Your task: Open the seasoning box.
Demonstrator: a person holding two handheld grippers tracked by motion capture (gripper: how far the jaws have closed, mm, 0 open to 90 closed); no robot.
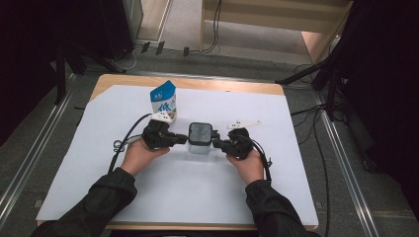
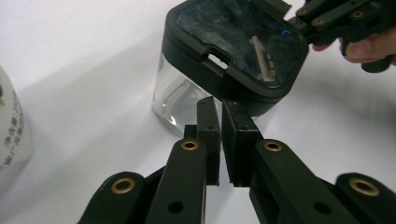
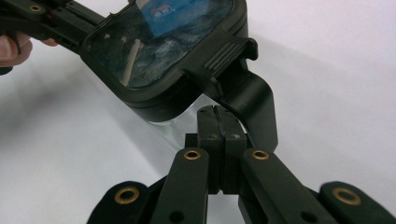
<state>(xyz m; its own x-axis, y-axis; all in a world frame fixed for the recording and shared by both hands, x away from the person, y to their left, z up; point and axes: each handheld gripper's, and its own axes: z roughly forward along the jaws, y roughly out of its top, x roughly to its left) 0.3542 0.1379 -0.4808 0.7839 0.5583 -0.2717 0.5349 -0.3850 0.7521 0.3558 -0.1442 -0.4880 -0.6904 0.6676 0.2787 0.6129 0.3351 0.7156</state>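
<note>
The lidded clear container (image 1: 200, 138) is flanked by the left gripper (image 2: 220, 105), jaws nearly closed; the right gripper (image 3: 217, 112), jaws pressed together, is set under its latch.

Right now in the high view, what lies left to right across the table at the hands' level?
Left tool → clear container with black lid → right tool, all on the white sheet; the milk carton stands farther back, left of the container.

Milk carton (image 1: 164, 100) just behind the left tool (image 1: 182, 139); open white sheet (image 1: 197, 192) elsewhere.
</note>
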